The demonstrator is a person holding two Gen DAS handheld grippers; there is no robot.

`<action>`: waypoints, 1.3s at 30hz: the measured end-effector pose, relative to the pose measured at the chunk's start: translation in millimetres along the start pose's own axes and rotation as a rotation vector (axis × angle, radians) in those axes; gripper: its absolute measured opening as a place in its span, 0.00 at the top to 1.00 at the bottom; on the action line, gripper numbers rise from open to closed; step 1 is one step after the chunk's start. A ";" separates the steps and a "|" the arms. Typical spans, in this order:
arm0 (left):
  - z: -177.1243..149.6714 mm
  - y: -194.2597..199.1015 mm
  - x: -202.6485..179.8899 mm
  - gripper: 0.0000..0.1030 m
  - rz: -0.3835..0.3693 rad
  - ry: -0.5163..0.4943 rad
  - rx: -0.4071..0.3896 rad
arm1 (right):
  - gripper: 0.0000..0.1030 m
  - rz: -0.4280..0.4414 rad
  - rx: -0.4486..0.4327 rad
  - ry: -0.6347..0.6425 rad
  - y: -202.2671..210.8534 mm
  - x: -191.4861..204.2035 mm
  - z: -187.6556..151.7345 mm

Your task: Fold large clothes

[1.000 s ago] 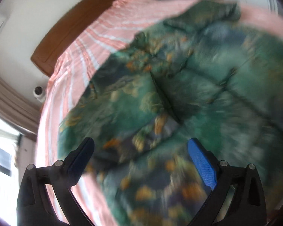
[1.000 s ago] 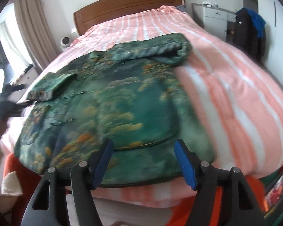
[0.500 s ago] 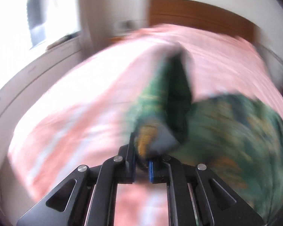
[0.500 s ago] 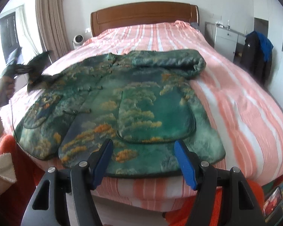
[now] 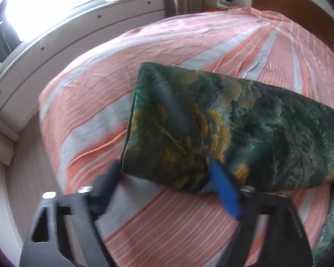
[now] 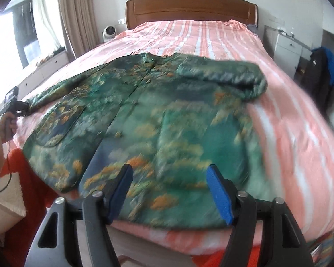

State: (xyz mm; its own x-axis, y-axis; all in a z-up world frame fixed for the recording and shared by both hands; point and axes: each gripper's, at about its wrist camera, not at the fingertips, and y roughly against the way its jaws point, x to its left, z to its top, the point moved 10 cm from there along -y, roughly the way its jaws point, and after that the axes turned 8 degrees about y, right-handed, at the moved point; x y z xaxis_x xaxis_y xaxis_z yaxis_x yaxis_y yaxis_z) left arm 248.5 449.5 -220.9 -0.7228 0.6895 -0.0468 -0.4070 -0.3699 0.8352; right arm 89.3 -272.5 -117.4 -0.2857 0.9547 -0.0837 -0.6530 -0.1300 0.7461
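A green padded jacket (image 6: 167, 115) with orange and blue print lies front up on the pink striped bed (image 6: 289, 133). Its left sleeve (image 5: 222, 122) is stretched out flat toward the bed's side. The cuff end lies between the fingers of my left gripper (image 5: 167, 184), whose jaws are opening and no longer press it. In the right wrist view that left gripper (image 6: 25, 109) shows at the sleeve's tip, held by a hand. The right sleeve (image 6: 229, 75) lies folded across the shoulder. My right gripper (image 6: 170, 191) hovers over the hem, its jaws opening with nothing gripped.
A wooden headboard (image 6: 189, 9) and a small white fan (image 6: 110, 32) stand at the bed's head. A white window bench with drawers (image 5: 78, 29) runs along the left side. A white cabinet (image 6: 287, 49) and a dark hanging coat (image 6: 322, 75) stand on the right. Orange fabric (image 6: 31, 178) lies at the bed's foot.
My left gripper shut on the left sleeve's cuff, drew it off the jacket's front and out to the bed's side, then let go. The right gripper's jaws widened a little.
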 end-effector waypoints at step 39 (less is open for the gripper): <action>-143.4 147.4 -93.9 0.11 -0.297 -0.196 0.017 | 0.90 -0.543 0.108 -0.629 -71.6 -451.4 -32.5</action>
State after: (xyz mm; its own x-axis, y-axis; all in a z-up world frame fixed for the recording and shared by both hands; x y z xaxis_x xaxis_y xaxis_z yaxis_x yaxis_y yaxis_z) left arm 176.3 241.0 -171.9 -0.4529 0.8723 -0.1843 -0.5726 -0.1262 0.8101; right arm 242.3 -702.9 -154.6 0.5143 0.8530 -0.0893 -0.5074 0.3865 0.7701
